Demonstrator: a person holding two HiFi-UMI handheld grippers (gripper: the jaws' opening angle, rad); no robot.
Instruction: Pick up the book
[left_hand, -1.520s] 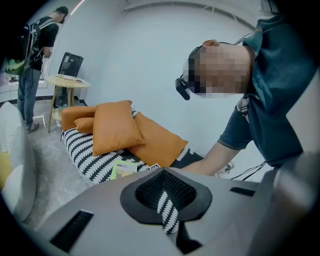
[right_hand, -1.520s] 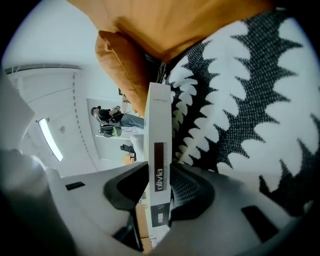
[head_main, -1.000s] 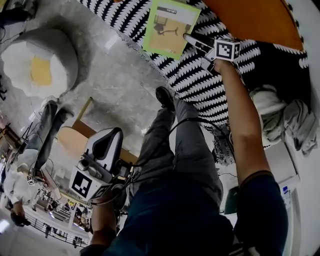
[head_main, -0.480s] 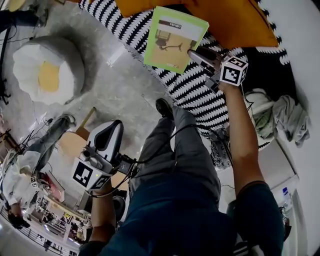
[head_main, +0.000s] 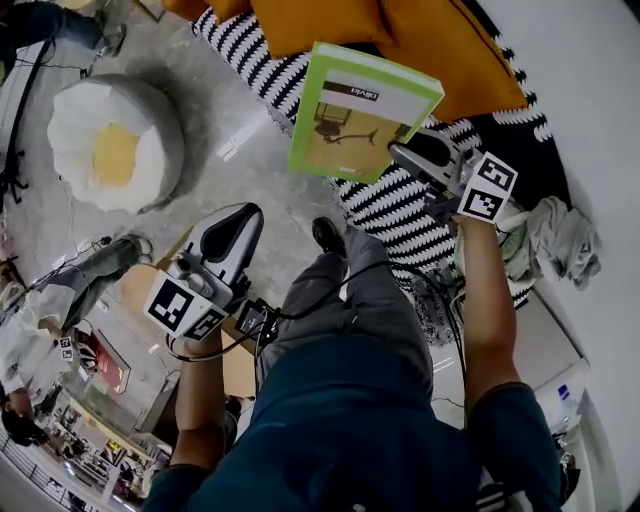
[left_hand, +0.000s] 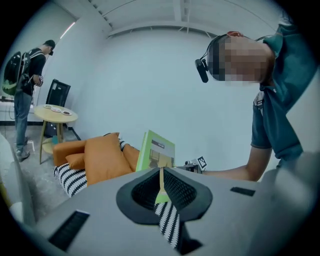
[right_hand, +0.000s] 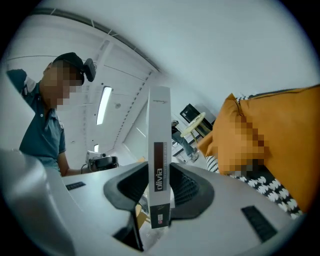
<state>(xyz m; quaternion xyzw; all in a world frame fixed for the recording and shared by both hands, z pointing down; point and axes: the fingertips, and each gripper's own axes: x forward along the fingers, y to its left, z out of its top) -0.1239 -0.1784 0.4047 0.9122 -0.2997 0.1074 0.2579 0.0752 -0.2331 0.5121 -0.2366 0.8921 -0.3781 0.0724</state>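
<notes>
The book, green-edged with a tan and white cover, hangs in the air above the striped cover. My right gripper is shut on its lower right edge. In the right gripper view the white spine stands upright, pinched between the pads of my right gripper. My left gripper is shut with nothing in it, held low at the left, apart from the book. In the left gripper view, the book and the right gripper show beyond the closed tips of my left gripper.
Orange cushions lie on a black-and-white striped cover. A white and yellow egg-shaped pouf sits on the floor at left. Crumpled cloth lies at right. A round side table and a standing person are far off.
The right gripper has lifted the book up off the striped cover, towards the head camera. The left gripper has also risen, still shut.
</notes>
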